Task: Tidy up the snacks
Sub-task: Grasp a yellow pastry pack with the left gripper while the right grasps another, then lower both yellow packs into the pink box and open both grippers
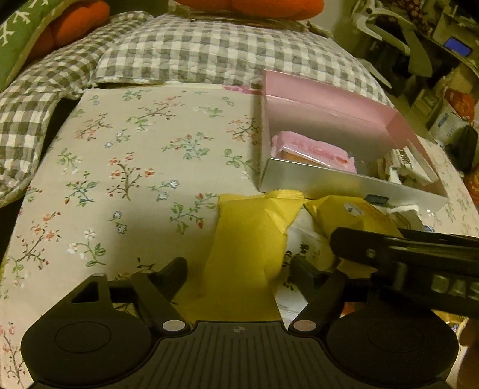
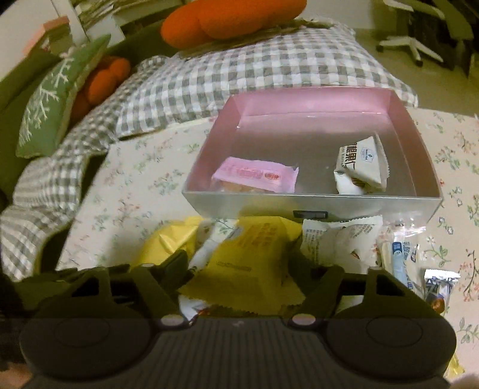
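Note:
A pink-lined silver box (image 1: 344,182) (image 2: 299,202) stands on the floral cloth. It holds a pink snack pack (image 2: 254,175) (image 1: 314,152) and a white snack pack (image 2: 360,166). In front of it lies a pile of snacks. My left gripper (image 1: 239,269) is open around a yellow pack (image 1: 248,254). My right gripper (image 2: 242,263) is open around another yellow pack (image 2: 248,266); it also shows in the left wrist view (image 1: 353,215), with the right gripper's finger (image 1: 404,248) over it. White packs (image 2: 338,242) and small wrapped snacks (image 2: 401,263) lie at the right.
A floral cloth (image 1: 119,179) covers the surface. A grey checked blanket (image 1: 194,57) (image 2: 239,68) lies behind the box. Orange cushions (image 2: 224,18) and a green pillow (image 2: 51,101) sit further back. A white chair base (image 2: 410,45) stands at the far right.

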The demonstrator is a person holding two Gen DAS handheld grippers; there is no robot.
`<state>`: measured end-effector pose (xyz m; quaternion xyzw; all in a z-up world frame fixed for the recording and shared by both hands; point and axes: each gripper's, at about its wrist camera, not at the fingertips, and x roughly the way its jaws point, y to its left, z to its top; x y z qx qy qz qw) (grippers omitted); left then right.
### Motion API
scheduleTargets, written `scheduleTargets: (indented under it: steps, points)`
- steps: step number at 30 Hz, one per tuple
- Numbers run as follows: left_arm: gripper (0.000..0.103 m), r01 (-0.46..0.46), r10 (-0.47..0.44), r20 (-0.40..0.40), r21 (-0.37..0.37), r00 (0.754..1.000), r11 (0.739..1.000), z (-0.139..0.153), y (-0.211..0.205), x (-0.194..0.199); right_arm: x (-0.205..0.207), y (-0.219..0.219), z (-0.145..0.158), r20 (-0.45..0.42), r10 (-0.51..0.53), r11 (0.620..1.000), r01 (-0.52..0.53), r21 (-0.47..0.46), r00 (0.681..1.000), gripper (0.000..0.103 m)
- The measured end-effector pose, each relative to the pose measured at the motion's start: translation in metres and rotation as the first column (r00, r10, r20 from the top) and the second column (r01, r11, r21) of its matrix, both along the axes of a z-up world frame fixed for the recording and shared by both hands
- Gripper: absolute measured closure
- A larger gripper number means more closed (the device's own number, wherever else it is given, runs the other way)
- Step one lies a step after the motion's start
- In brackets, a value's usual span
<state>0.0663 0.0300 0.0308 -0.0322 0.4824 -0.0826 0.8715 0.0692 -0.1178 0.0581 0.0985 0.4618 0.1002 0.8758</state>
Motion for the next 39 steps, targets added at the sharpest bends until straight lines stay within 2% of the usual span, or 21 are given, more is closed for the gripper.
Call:
scheduleTargets:
  steps: [1, 3, 5, 7, 13, 28, 39]
  points:
    - [0.039, 0.005, -0.005, -0.002, -0.014, 1.000, 1.000, 0.000, 0.000, 0.000, 0.001, -0.001, -0.001, -0.007, -0.004, 1.000, 0.004, -0.002, 1.000, 0.044]
    - [0.054, 0.005, -0.005, -0.006, -0.036, 1.000, 0.999, 0.001, 0.001, 0.000, 0.002, -0.007, -0.004, -0.025, -0.018, 1.000, 0.018, 0.007, 1.000, 0.049]
    - [0.058, 0.005, -0.005, -0.005, -0.043, 1.000, 0.999, 0.003, 0.001, 0.000, 0.003, -0.011, -0.005, -0.040, -0.034, 0.999, 0.035, 0.019, 0.999, 0.054]
    - [0.059, 0.003, -0.003, -0.004, -0.040, 1.000, 0.999, 0.003, 0.002, 0.001, 0.003, -0.014, -0.006, -0.052, -0.043, 0.999, 0.044, 0.023, 0.998, 0.059]
    - [0.062, 0.003, -0.003, -0.003, -0.041, 1.000, 0.999, 0.004, 0.003, 0.000, -0.001, -0.013, -0.003, -0.060, -0.037, 0.999, 0.039, 0.021, 0.997, 0.064]
    - [0.065, 0.006, -0.003, 0.047, -0.066, 0.999, 0.998, 0.021, 0.004, -0.005, -0.007, -0.022, 0.008, -0.102, -0.059, 0.993, 0.068, 0.096, 0.993, 0.068]
    - [0.066, 0.020, -0.018, 0.090, -0.018, 0.996, 1.000, 0.028, -0.003, -0.007, -0.011, -0.024, 0.016, -0.085, -0.051, 0.990, 0.062, 0.124, 0.995, 0.068]
